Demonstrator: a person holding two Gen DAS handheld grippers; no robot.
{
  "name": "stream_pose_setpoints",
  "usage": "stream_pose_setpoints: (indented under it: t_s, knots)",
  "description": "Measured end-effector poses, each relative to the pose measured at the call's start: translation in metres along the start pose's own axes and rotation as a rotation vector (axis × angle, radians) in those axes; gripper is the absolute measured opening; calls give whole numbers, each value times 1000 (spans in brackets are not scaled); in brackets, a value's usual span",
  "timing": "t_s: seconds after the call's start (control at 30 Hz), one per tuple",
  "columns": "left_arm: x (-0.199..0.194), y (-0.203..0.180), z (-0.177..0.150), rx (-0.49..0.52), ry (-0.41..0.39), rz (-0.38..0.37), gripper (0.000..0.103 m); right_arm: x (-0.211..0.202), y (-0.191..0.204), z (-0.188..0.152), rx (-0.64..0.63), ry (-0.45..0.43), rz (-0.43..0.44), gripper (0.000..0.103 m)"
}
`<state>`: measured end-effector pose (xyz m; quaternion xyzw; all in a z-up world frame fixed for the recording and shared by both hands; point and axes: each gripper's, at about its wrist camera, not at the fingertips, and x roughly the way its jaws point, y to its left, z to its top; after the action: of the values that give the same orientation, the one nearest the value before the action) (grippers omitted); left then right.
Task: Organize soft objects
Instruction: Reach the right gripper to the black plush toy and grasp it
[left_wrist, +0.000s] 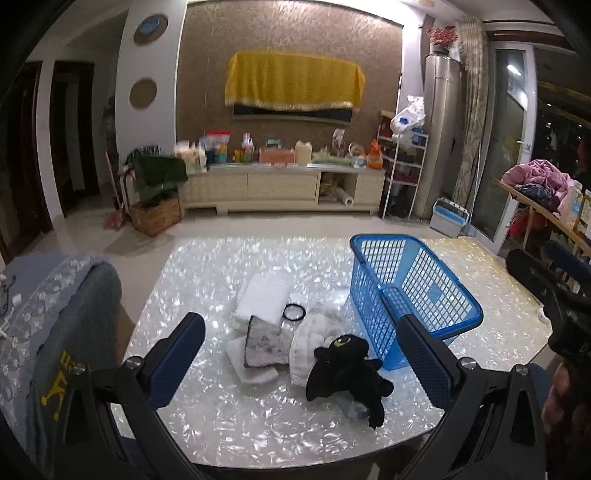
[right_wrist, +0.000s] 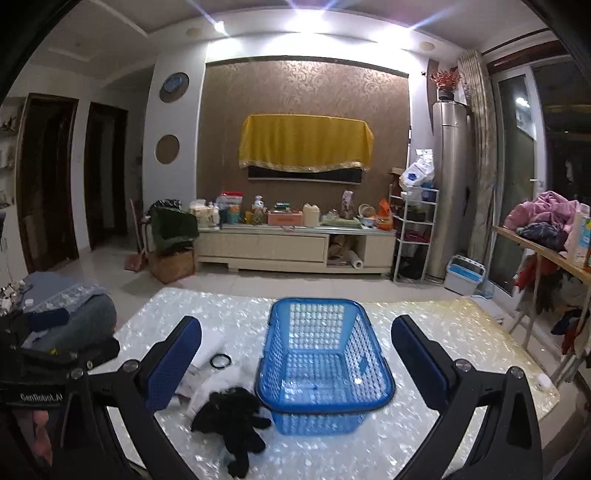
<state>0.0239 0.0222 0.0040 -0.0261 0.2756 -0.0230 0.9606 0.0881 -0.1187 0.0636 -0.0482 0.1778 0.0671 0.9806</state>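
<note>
Between L gripper (left_wrist: 303, 354) fingers, both spread wide, nothing held: black plush toy (left_wrist: 347, 365) on desk (left_wrist: 229, 417), touching white towel (left_wrist: 310, 343) just beyond. Farther: grey-edged cloth (left_wrist: 264, 345), black ring (left_wrist: 294, 312), white pad (left_wrist: 262, 295). R gripper (right_wrist: 295, 358) also wide apart, empty; blue basket (right_wrist: 321, 373) sits between its fingers, plush at basket's left.
</note>
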Motion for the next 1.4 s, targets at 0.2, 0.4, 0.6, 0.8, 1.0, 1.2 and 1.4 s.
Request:
stream_pose_setpoints:
  t_s: [0.2,0.4,0.6,0.8,1.0,1.2,1.4]
  knots:
    - [21,30,7,-9,80,-4,103,55,25,9,-58,193,147,103]
    - [42,58,3,20,174,8,103,106,65,-4,-105,385,300,103]
    - [68,92,-21,-25,288,24,103,128,96,-30,-126,501,395,102]
    - [90,110,-47,-39,379,28,103,153,121,-56,-154,648,456,92]
    - [113,111,-64,-43,441,-11,103,171,121,-78,-154,755,359,86]
    - [135,99,-72,-26,471,-54,103,182,111,-87,-170,803,228,83]
    - [157,95,-77,-6,497,-55,103,189,110,-93,-162,824,187,83]
